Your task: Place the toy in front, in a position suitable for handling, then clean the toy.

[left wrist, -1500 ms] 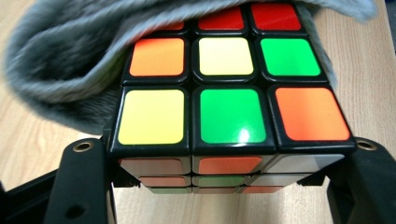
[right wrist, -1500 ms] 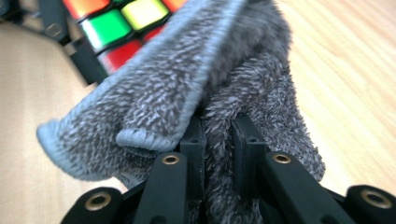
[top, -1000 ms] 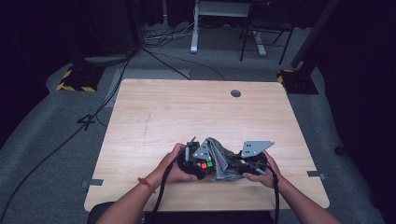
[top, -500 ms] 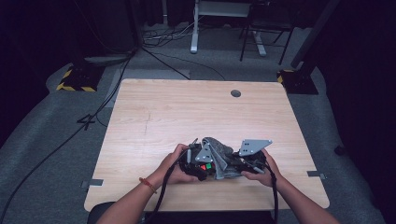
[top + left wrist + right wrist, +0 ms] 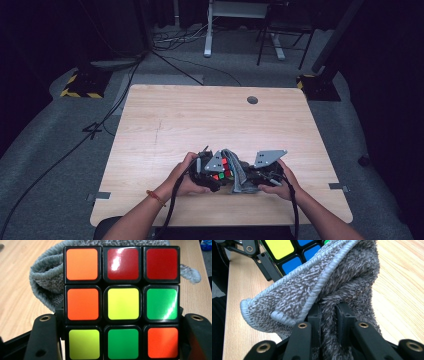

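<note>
A Rubik's cube (image 5: 122,302) with scrambled orange, red, yellow and green stickers sits between the black jaws of my left gripper (image 5: 122,340), which is shut on its two sides. In the high view the cube (image 5: 221,170) is near the table's front edge, between both hands. A grey fluffy cloth (image 5: 332,290) is pinched in my right gripper (image 5: 329,312), which is shut on a fold of it. The cloth (image 5: 239,172) lies against the far side of the cube. In the right gripper view the cube (image 5: 287,252) shows yellow and blue stickers above the cloth.
The light wooden table (image 5: 200,120) stretches away beyond the hands, with a round cable hole (image 5: 252,100) near its far edge. Cables and chair legs lie on the dark floor behind it.
Both hands stay near the table's front edge with their grips unchanged. The right gripper with the cloth has shifted slightly against the cube.
</note>
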Demonstrator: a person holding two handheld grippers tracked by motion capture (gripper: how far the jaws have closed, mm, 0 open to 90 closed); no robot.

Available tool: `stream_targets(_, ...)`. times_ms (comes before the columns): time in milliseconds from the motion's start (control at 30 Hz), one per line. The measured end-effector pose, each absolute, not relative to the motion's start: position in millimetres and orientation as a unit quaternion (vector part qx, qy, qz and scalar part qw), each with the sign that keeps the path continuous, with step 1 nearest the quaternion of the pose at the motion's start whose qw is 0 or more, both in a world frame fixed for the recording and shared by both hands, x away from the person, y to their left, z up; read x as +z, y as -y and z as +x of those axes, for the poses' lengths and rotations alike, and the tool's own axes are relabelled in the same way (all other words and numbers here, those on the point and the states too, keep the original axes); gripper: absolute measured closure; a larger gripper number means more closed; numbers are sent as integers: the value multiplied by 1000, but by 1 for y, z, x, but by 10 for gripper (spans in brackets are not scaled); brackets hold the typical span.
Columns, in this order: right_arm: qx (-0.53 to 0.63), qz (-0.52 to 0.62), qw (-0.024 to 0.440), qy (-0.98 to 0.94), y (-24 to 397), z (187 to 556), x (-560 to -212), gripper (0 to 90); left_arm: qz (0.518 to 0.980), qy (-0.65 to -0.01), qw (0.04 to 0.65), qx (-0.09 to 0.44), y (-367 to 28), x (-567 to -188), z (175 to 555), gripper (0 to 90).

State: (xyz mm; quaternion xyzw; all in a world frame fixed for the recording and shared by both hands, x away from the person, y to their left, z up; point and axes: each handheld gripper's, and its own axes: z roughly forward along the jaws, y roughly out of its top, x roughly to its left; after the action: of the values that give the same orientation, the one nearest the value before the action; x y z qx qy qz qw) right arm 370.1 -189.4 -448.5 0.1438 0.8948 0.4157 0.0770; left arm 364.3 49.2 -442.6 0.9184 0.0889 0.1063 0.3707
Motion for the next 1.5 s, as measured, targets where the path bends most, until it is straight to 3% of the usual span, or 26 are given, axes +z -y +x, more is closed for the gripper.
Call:
stream_targets(200, 457, 144, 87, -874, 197, 367, -432, 766, 931, -81, 339, 111, -41, -451, 363, 335)
stream_targets(500, 447, 139, 113, -877, 190, 363, -430, 758, 922, -77, 363, 110, -41, -446, 363, 336)
stream_targets(1500, 474, 133, 113, -863, 185, 356, -421, 751, 923, -75, 361, 107, -43, -448, 363, 336)
